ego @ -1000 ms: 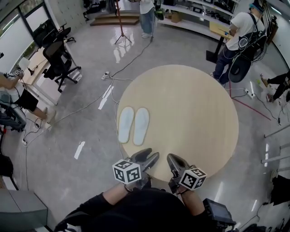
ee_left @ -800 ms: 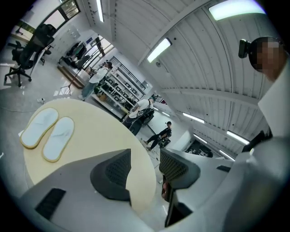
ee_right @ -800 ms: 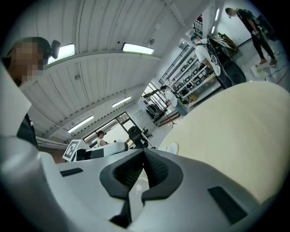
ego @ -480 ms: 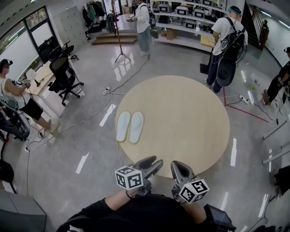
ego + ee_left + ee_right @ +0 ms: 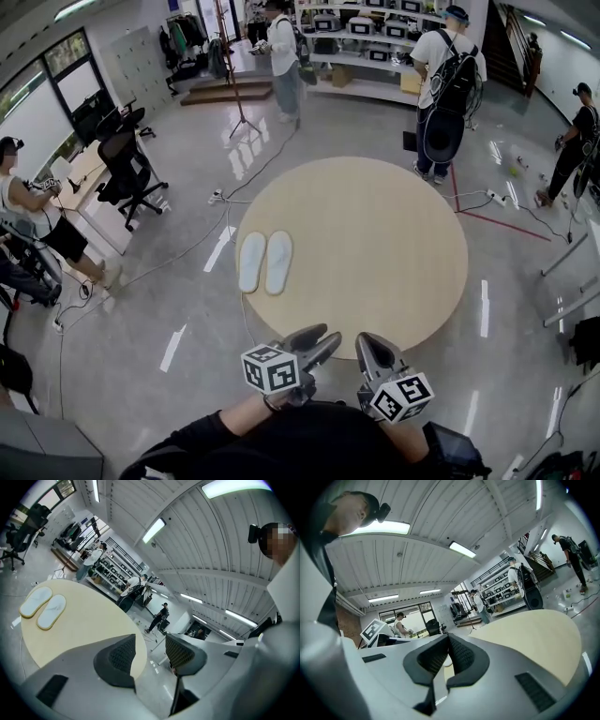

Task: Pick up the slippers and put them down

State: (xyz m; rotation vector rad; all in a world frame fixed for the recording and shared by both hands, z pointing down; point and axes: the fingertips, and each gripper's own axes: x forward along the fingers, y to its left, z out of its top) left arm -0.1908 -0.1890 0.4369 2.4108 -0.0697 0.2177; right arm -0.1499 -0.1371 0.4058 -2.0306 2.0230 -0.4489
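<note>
Head view, bottom centre: left gripper [image 5: 323, 339] has its jaws apart with nothing between them, and right gripper [image 5: 367, 343] just beside it has its jaws closed together on nothing. Both tips sit over the near edge of the round table [image 5: 394, 244] in the picture. Further up, left of frame centre, the pale slippers [image 5: 265, 262] lie flat side by side near the table's left rim, well apart from both grippers; beyond, at the top of frame, a person with a backpack [image 5: 448, 66] stands by shelving.

Left tongs [image 5: 151, 651] hide the table's [image 5: 86, 613] near edge.
</note>
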